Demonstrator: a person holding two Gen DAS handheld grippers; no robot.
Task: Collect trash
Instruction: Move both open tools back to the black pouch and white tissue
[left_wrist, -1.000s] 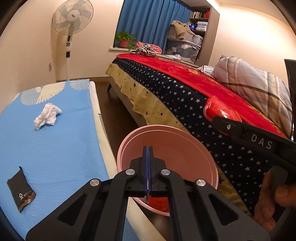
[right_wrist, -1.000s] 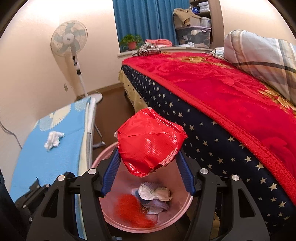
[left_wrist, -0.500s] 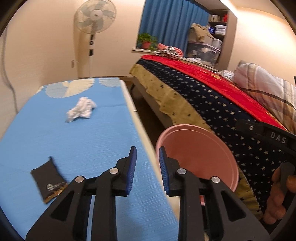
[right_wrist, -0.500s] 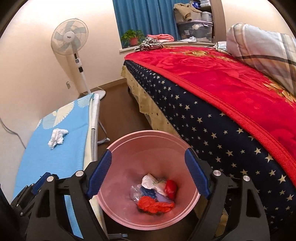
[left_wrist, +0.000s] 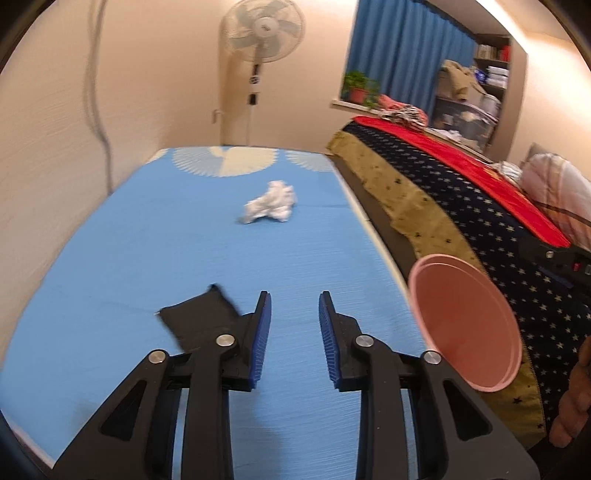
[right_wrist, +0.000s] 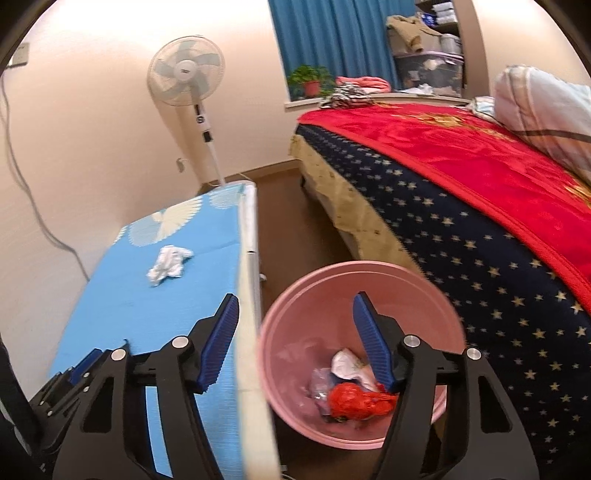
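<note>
Partly, the black wrapper (left_wrist: 201, 323) hides behind left gripper (left_wrist: 294, 310).

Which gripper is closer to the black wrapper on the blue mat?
Left. The left gripper, jaws opening and empty, hangs just beside the black wrapper on the blue mat. The right gripper, jaws closing on nothing, is off over the mat's edge and the pink bin.
</note>
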